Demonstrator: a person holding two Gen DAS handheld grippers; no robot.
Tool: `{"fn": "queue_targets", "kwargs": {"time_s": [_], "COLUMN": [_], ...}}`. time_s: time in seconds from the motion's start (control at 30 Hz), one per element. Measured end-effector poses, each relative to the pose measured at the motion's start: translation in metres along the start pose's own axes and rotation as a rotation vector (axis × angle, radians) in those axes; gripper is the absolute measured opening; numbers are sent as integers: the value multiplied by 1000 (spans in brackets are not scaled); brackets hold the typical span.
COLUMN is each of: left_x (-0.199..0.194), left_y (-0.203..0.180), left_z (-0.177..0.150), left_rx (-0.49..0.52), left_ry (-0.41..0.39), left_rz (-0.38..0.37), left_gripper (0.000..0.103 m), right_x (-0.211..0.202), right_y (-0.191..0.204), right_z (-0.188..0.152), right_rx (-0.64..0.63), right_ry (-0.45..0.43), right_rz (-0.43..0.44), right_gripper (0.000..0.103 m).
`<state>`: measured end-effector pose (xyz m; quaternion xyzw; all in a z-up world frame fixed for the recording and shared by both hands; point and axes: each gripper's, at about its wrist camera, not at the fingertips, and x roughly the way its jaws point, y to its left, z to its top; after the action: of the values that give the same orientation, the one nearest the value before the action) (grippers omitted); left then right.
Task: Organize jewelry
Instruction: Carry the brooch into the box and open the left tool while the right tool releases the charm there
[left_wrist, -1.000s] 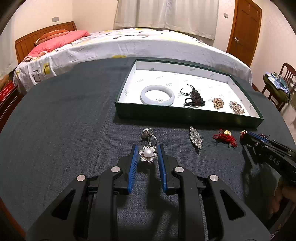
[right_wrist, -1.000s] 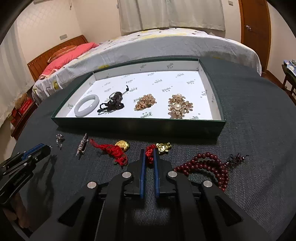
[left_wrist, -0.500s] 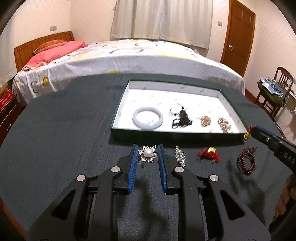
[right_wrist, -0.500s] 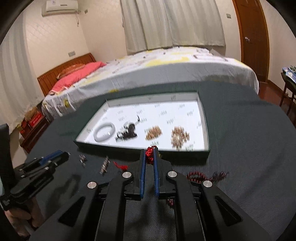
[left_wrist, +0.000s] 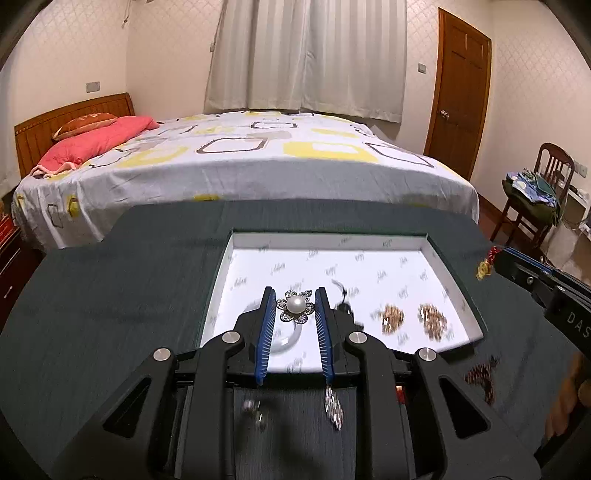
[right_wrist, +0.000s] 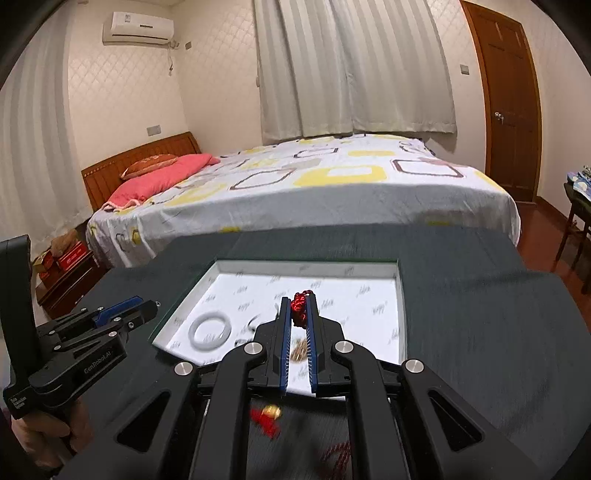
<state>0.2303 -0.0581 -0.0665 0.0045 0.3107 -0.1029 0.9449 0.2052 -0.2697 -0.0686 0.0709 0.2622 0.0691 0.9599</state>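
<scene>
My left gripper (left_wrist: 295, 306) is shut on a silver flower brooch with a pearl (left_wrist: 296, 305) and holds it in the air over the near left part of the green, white-lined tray (left_wrist: 454, 284). My right gripper (right_wrist: 298, 310) is shut on a red knotted cord charm (right_wrist: 300, 308), raised over the tray (right_wrist: 399, 295); its gold end shows in the left wrist view (left_wrist: 483, 267). In the tray lie a white bangle (right_wrist: 209, 330), a dark cord piece (left_wrist: 343, 304) and two gold brooches (left_wrist: 430, 317).
On the dark tablecloth in front of the tray lie a silver ring (left_wrist: 255, 413), a crystal bar brooch (left_wrist: 334, 406), a second red charm with a gold bead (right_wrist: 267, 415) and dark red beads (left_wrist: 482, 373). A bed (left_wrist: 240, 158) stands beyond the table, a chair (left_wrist: 535, 192) at right.
Both grippers have risen from the tablecloth with their pieces and moved forward over the tray. The loose jewelry now lies below and behind the fingertips.
</scene>
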Motion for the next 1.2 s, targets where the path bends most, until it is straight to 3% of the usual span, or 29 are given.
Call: {"fn": "queue_targets", "kwargs": {"time_s": [0.23, 0.53, 0.77, 0.9, 1.03, 1.07, 1.17, 1.2], "left_x": [48, 126, 155, 162, 165, 166, 162, 160], "left_y": [-6, -11, -12, -11, -13, -13, -11, -10], "left_z": [22, 15, 10, 7, 6, 6, 7, 8], "left_rx": [25, 42, 58, 56, 64, 63, 50, 47], "left_ry": [-3, 132, 219, 254, 255, 257, 242, 231], "left_rz": [7, 13, 14, 5, 6, 6, -2, -4], "left_gripper": [22, 22, 22, 22, 29, 31, 52, 54], "right_x": [35, 98, 124, 127, 131, 131, 131, 130], "right_y": [-15, -33, -41, -43, -45, -45, -47, -48], "right_z": [10, -11, -25, -25, -25, -26, -25, -26], "right_rx": [-4, 4, 21, 22, 24, 21, 31, 35], "right_ry": [-11, 123, 239, 252, 265, 268, 265, 259], "right_rz": [-30, -51, -69, -82, -85, -86, -86, -85], "right_gripper": [8, 8, 8, 9, 11, 13, 46, 47]}}
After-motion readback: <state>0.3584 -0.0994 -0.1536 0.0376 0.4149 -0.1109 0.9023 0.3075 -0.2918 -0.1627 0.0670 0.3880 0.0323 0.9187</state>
